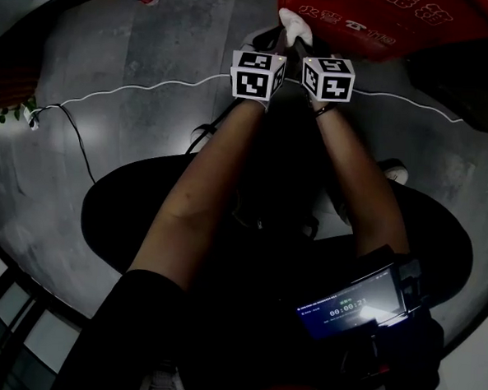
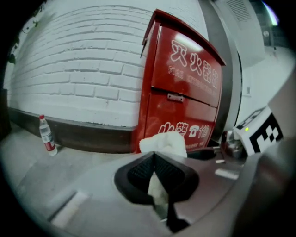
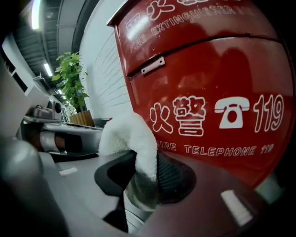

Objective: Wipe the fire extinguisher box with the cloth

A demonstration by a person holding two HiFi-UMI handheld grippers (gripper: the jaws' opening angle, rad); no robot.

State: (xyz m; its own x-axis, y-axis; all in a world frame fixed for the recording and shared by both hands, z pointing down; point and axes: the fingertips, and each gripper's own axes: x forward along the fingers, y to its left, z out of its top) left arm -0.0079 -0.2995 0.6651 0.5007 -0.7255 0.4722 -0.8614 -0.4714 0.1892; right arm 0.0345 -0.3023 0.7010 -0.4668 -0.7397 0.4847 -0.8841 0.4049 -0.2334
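Observation:
The red fire extinguisher box (image 1: 378, 17) stands against the wall just ahead, with white characters and "119" on its front (image 3: 208, 92). It rises beyond the jaws in the left gripper view (image 2: 185, 92). A white fluffy cloth (image 1: 292, 24) is bunched between both grippers, close to the box's lower front. My left gripper (image 2: 154, 155) is shut on one part of the cloth (image 2: 164, 143). Beside it, my right gripper (image 3: 150, 162) pinches another fold of the cloth (image 3: 132, 136). In the head view the left gripper (image 1: 272, 39) and the right gripper (image 1: 304, 44) sit side by side.
A water bottle (image 2: 47, 135) stands on the grey floor by the white brick wall (image 2: 83, 69), left of the box. A white cable (image 1: 152, 85) runs across the floor. A potted plant (image 3: 71, 88) is off to the left. A device with a lit screen (image 1: 348, 308) hangs at the person's waist.

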